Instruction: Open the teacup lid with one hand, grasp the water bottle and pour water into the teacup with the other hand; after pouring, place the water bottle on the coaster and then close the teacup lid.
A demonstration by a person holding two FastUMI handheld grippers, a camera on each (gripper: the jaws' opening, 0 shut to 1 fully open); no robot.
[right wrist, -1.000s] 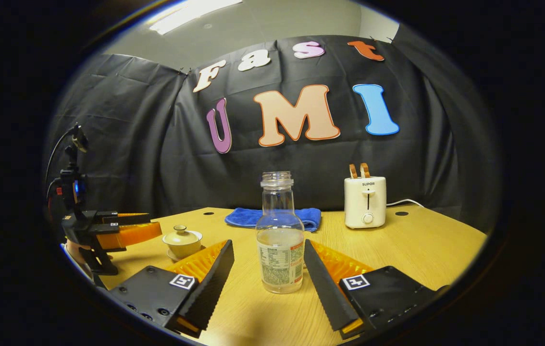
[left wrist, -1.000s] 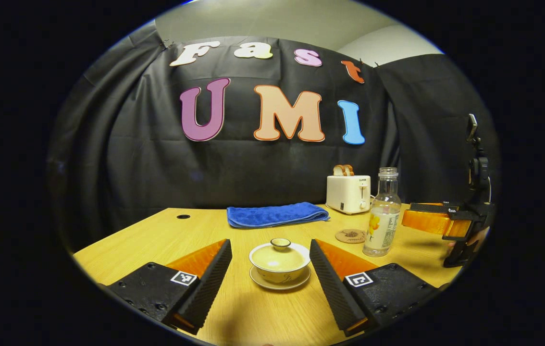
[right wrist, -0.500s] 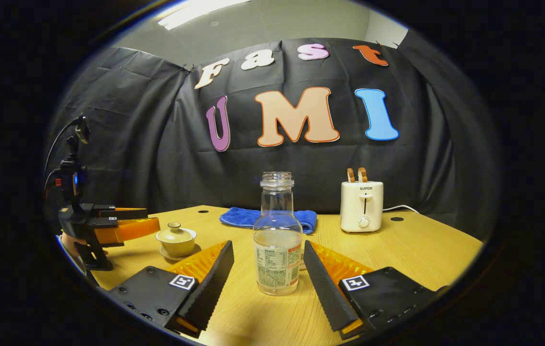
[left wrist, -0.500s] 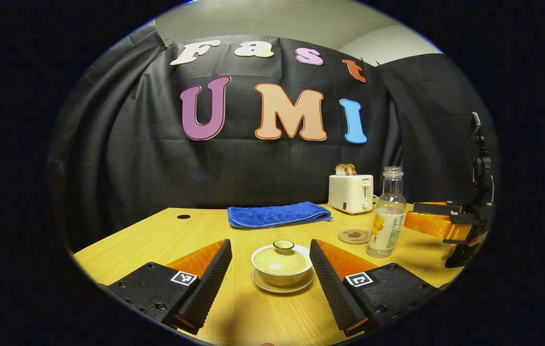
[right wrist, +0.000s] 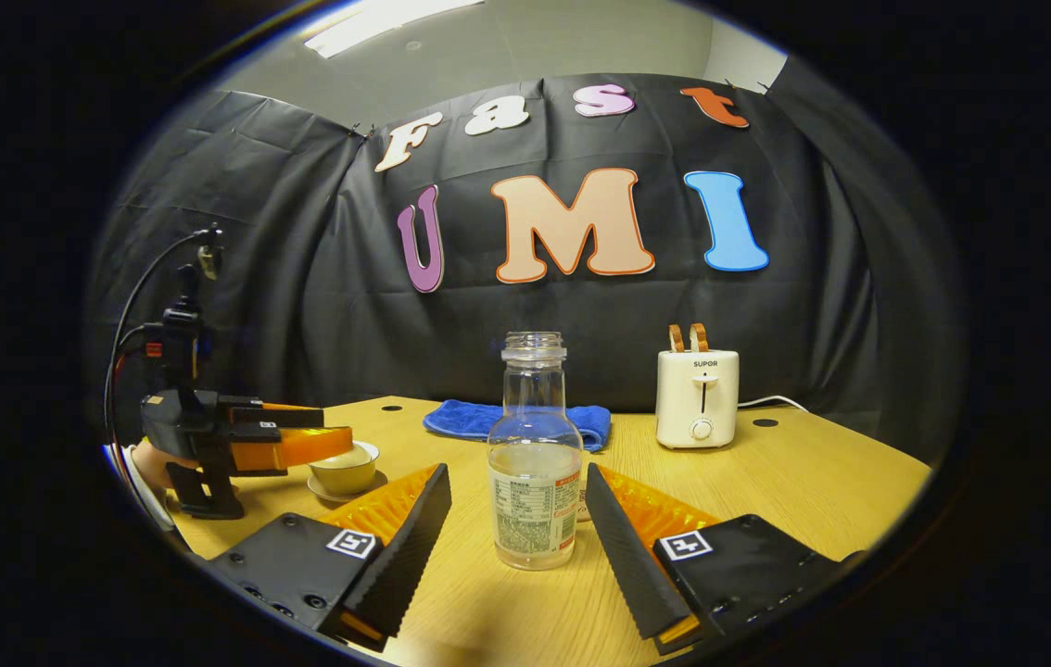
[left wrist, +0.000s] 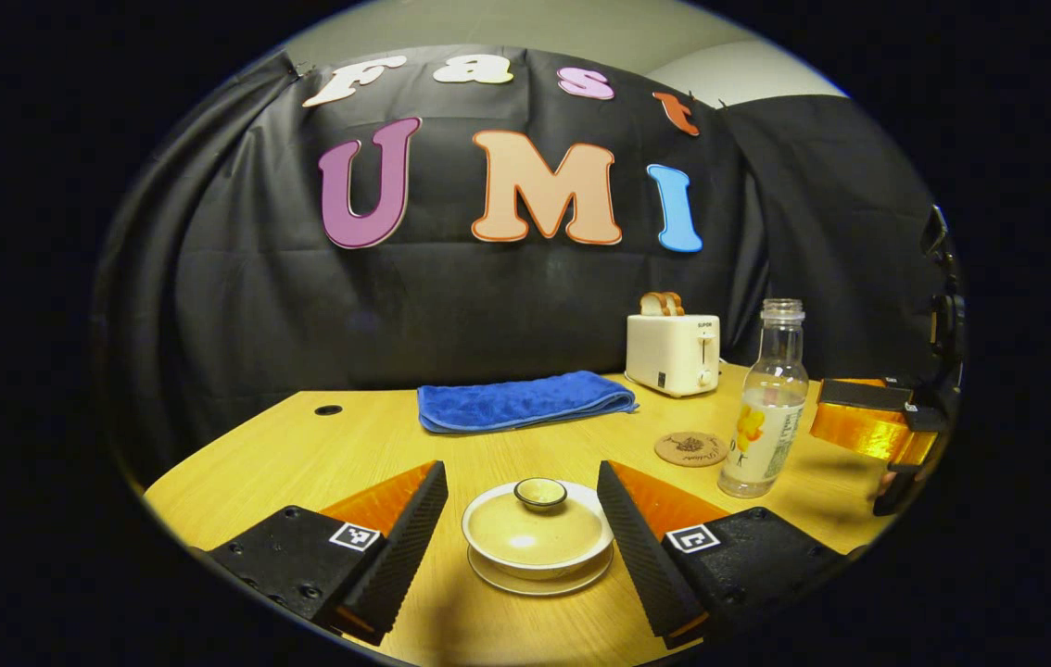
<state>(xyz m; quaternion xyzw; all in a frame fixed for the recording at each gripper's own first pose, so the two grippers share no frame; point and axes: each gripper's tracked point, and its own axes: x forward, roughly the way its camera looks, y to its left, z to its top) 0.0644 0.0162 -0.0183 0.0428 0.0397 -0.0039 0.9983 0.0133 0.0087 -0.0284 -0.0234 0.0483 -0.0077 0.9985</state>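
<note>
Teacup (left wrist: 537, 547) sits lid (left wrist: 539, 523) on, right between the spread fingers of the left gripper (left wrist: 522, 537), not touched. Left gripper view also catches the coaster (left wrist: 691, 448) just beside the bottle (left wrist: 764, 421). Right gripper view has the bottle (right wrist: 535, 463) upright on the table (right wrist: 813, 482) between the right gripper (right wrist: 516, 537) fingers, wide open, no contact.

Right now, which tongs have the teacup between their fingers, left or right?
The left tongs: the lidded teacup sits between their open fingers. The right tongs flank the water bottle.
</note>
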